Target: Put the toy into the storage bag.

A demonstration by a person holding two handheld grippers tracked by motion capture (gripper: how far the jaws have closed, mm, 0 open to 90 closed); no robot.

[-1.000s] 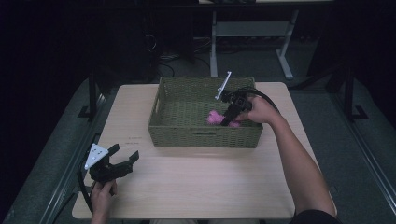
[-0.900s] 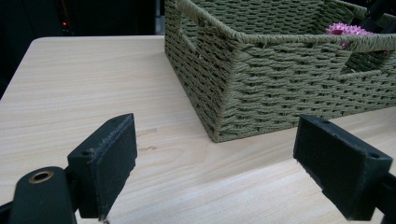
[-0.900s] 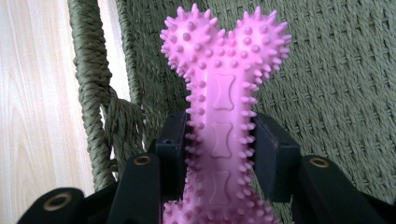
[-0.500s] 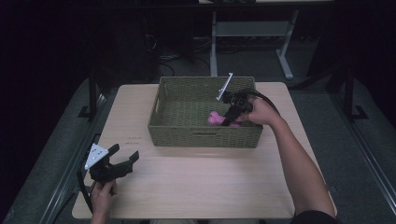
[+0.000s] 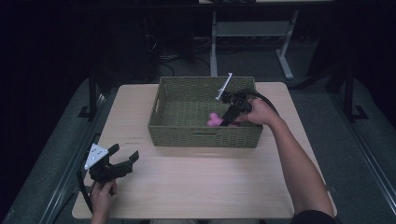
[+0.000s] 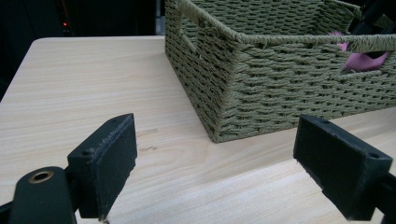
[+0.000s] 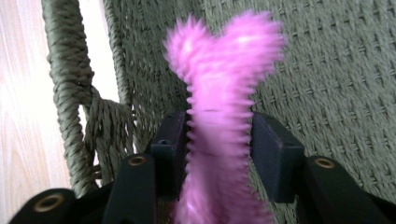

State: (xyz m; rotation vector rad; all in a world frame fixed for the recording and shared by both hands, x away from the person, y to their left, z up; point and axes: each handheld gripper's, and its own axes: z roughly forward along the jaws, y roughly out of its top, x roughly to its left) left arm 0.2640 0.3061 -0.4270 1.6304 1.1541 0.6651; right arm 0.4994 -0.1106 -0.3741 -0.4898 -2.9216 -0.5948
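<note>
— So, where is the right gripper [image 5: 226, 120]?

— Inside the green woven basket [image 5: 168, 131], near its front right corner. The person's right hand [image 5: 254, 112] holds it from the basket's right side, jaws angled down toward the basket floor.

— And the jaws?

— Pinched narrow on a fuzzy pink pipe cleaner [image 7: 219, 130]. In the right gripper view it stands up between the two black pads [image 7: 275, 154] and ends in a heart-shaped loop above them, with the basket's weave behind it and the basket's rope rim [image 7: 70, 88] at the left. In the high view the pink piece [image 5: 214, 119] sits just left of the jaws, low in the basket.

— The left gripper [image 5: 125, 162]?

— Well apart from the basket, at the front left corner of the light wooden table [image 5: 196, 186], held by the left hand [image 5: 101, 193]. Its jaws stand wide with nothing between them; in the left gripper view they frame bare tabletop and the basket's near corner. A bit of pink [image 6: 362, 60] shows through the handle slot in the basket's wall.
</note>
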